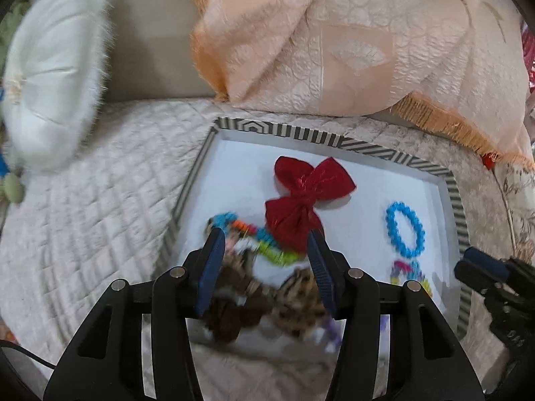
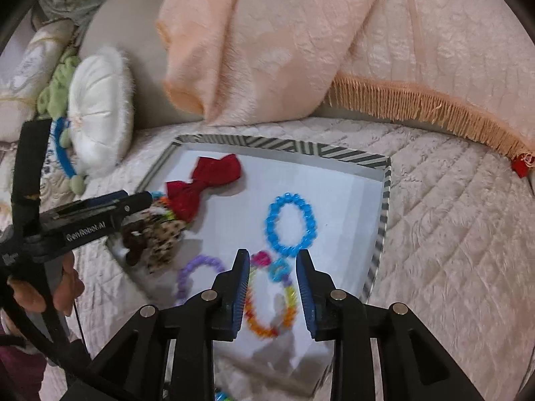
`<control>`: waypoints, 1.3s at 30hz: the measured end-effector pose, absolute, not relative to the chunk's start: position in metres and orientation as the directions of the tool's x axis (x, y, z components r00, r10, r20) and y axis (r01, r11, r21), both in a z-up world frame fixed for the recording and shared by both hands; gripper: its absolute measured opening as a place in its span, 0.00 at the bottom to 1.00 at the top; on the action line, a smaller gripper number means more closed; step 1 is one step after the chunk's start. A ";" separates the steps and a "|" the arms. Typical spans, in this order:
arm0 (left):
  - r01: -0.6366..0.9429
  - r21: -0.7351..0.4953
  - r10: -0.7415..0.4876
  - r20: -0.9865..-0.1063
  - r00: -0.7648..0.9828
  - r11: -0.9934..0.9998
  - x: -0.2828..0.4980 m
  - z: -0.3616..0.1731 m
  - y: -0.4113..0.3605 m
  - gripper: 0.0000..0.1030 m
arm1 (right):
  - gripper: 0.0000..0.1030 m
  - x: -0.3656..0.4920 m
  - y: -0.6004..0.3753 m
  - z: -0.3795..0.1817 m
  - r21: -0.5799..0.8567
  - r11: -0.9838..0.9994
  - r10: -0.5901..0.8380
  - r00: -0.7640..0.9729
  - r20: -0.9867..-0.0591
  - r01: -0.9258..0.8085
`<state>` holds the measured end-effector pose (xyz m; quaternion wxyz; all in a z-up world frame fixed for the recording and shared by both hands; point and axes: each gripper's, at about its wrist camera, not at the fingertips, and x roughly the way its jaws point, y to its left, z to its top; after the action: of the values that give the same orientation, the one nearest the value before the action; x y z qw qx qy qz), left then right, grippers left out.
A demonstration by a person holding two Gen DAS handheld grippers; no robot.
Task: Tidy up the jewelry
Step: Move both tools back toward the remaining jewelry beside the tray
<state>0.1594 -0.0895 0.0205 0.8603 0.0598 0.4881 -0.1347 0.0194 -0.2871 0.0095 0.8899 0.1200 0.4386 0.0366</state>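
tray (image 2: 384, 200) | red bow (image 2: 207, 180), blue bracelet (image 2: 289, 225), multi bracelet (image 2: 267, 300) inside

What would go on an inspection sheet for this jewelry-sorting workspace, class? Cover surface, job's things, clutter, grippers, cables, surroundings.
Surface: quilted bedspread carrying a striped-rim tray.
Job's things: in the tray, red bow, blue bead bracelet, purple bracelet, multicolour bracelet, leopard-print scrunchie.
Clutter: white fluffy cushion, blue hairband off the tray.
Grippers: left gripper open over the scrunchie; right gripper open over the multicolour bracelet.
Cables: thin black cable.
Surroundings: peach fringed blanket.
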 end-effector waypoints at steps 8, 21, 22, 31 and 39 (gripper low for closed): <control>0.287 0.014 -0.154 -0.819 0.553 0.958 0.096 0.047 -0.073 0.49 | 0.36 -0.017 -0.261 0.022 0.260 0.965 0.176 0.634 -0.753 0.040; 0.267 0.037 -0.135 -0.792 0.596 0.963 0.021 0.064 -0.051 0.49 | 0.36 -0.077 -0.235 0.039 0.266 0.963 0.172 0.659 -0.732 0.044; 0.268 0.040 -0.134 -0.790 0.599 0.963 0.016 0.064 -0.050 0.49 | 0.36 -0.082 -0.233 0.039 0.266 0.963 0.172 0.659 -0.732 0.044; 0.265 0.040 -0.136 -0.779 0.612 0.963 -0.013 0.068 -0.040 0.49 | 0.37 -0.110 -0.221 0.042 0.258 0.965 0.168 0.664 -0.729 0.038; 0.267 0.051 -0.131 -0.773 0.621 0.962 -0.030 0.068 -0.037 0.49 | 0.39 -0.122 -0.213 0.041 0.251 0.968 0.172 0.658 -0.733 0.026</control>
<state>-0.0301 -0.0366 0.0679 0.8967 0.0807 0.4207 -0.1110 -0.1223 -0.2128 0.0406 0.9026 0.1204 0.4113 0.0406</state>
